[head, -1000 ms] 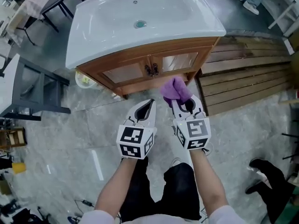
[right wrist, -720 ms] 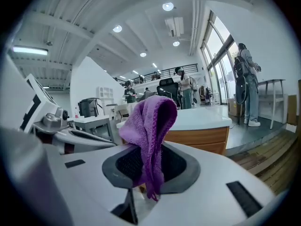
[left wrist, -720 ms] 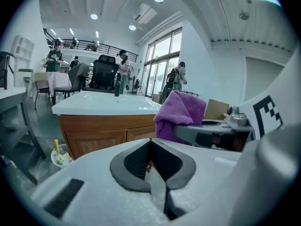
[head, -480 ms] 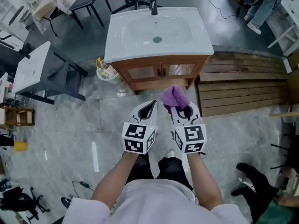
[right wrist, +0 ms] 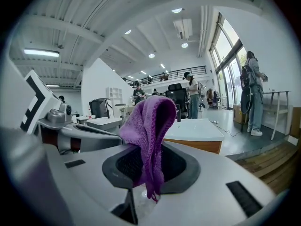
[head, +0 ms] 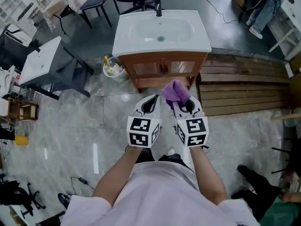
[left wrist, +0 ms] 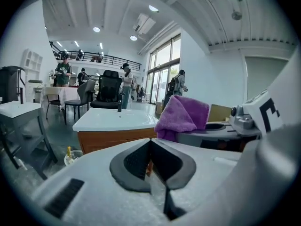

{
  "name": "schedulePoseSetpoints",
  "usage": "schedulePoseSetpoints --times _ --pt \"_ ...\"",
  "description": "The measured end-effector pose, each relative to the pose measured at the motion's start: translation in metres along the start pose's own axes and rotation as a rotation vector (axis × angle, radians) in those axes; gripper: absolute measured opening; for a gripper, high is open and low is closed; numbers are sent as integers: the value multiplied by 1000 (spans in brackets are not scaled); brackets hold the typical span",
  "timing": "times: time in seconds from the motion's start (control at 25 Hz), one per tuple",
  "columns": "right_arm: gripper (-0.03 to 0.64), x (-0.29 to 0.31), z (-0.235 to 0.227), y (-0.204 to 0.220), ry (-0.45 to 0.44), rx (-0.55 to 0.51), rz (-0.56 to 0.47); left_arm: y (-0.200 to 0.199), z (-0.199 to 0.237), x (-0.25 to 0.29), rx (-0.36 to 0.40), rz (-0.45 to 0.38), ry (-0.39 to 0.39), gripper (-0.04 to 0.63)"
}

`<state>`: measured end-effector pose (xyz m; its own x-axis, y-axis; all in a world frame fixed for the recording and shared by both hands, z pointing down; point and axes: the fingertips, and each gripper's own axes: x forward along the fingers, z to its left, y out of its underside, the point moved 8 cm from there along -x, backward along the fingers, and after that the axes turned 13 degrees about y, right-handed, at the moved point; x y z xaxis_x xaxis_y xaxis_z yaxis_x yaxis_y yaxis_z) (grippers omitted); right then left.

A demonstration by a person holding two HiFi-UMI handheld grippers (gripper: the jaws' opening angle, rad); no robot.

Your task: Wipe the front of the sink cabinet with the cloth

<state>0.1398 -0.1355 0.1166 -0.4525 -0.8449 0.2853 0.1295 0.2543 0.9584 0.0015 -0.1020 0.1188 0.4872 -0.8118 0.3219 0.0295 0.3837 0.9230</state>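
While the white-topped wooden sink cabinet (head: 162, 69) sits well apart ahead, my right gripper (right wrist: 149, 167) pinching a crumpled purple terry cloth (right wrist: 150, 121), my left gripper (left wrist: 151, 160) pressed together, empty, alongside.

Slatted wooden platform (head: 244, 86), small bin (head: 106, 72)

You face the scene with two white plastic grippers, left gripper (head: 150, 102) and right gripper (head: 183, 106); one purple terry cloth (head: 176, 92); one wooden sink cabinet (head: 150, 82); one white ceramic basin (head: 127, 44); one black faucet (head: 159, 6).
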Motion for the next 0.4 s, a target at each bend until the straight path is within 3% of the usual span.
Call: schedulePoseSetpoints --times 0.4 --pt "74 -15 16 -7 -43 -19 -8 -3 -16 -20 6 -13 -12 3"
